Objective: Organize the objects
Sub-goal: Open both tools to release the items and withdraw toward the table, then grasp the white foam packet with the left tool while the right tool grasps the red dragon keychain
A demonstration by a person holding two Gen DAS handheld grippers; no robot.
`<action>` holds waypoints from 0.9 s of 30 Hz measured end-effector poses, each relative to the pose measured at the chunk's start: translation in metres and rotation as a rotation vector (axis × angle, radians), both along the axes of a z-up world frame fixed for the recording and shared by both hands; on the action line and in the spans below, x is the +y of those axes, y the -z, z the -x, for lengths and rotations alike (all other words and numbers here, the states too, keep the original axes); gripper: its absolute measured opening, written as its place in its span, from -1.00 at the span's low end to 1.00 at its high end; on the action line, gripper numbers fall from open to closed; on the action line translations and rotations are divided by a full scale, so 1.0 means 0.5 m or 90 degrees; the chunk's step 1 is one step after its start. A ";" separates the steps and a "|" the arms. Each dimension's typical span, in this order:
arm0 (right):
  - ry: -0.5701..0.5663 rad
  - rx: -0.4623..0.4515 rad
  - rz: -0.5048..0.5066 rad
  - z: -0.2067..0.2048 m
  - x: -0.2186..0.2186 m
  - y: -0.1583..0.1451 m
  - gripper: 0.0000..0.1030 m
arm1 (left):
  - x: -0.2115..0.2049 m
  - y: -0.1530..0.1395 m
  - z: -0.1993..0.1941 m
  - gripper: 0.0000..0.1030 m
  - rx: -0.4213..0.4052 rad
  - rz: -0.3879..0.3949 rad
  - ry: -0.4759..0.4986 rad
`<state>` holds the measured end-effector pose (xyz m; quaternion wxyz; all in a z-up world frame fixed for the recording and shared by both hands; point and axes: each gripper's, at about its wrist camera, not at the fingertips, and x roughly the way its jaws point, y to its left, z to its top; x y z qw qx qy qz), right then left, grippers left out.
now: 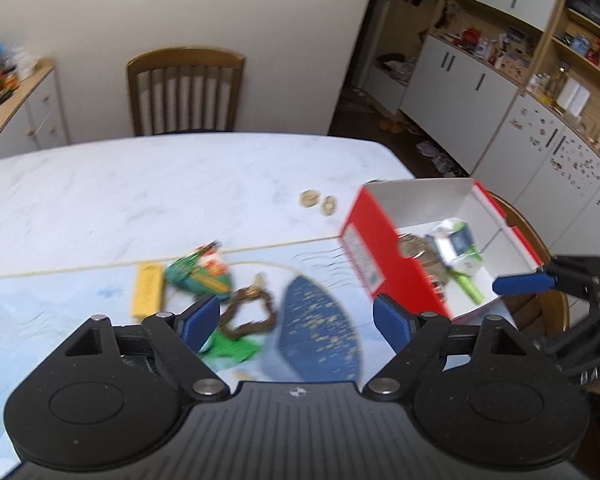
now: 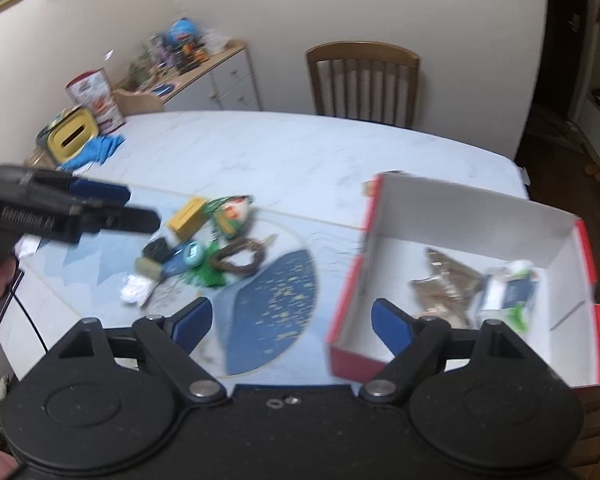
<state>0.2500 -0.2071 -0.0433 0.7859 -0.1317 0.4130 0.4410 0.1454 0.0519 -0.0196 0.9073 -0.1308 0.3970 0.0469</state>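
A red cardboard box (image 1: 370,252) with a white inside stands at the table's right end; it also shows in the right wrist view (image 2: 350,292). It holds a brown packet (image 2: 444,284) and a white, green and blue packet (image 2: 508,292). Loose items lie left of it: a yellow box (image 1: 147,288), a green-orange pouch (image 1: 200,272), a twig wreath (image 1: 248,312), a teal egg shape (image 2: 194,255). My left gripper (image 1: 296,320) is open and empty above the wreath. My right gripper (image 2: 292,320) is open and empty over the box's near-left corner.
A dark blue speckled fan-shaped mat (image 2: 272,312) lies between the pile and the box. Two small tan pieces (image 1: 318,202) sit on the marble-look table (image 1: 140,192). A wooden chair (image 1: 186,92) stands behind. A yellow tin and blue cloth (image 2: 88,148) sit far left.
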 end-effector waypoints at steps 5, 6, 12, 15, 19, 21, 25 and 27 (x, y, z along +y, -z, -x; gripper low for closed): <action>-0.029 0.006 0.014 0.069 0.067 0.030 0.67 | 0.069 0.040 0.044 0.83 0.016 0.023 -0.015; -0.034 0.007 0.019 0.082 0.081 0.039 0.67 | 0.080 0.050 0.053 0.95 0.019 0.029 -0.016; -0.061 0.002 0.041 0.151 0.153 0.088 0.67 | 0.138 0.113 0.098 1.00 0.034 0.053 -0.040; -0.068 -0.005 0.046 0.181 0.182 0.112 0.67 | 0.154 0.151 0.111 1.00 0.047 0.050 -0.050; -0.094 -0.021 0.061 0.220 0.224 0.147 0.67 | 0.164 0.199 0.120 1.00 0.065 0.041 -0.056; -0.105 -0.022 0.071 0.235 0.245 0.168 0.66 | 0.166 0.221 0.123 1.00 0.073 0.040 -0.055; -0.117 -0.017 0.090 0.258 0.282 0.205 0.65 | 0.163 0.256 0.130 1.00 0.075 0.032 -0.054; -0.124 -0.016 0.096 0.265 0.296 0.220 0.65 | 0.162 0.269 0.135 1.00 0.074 0.027 -0.055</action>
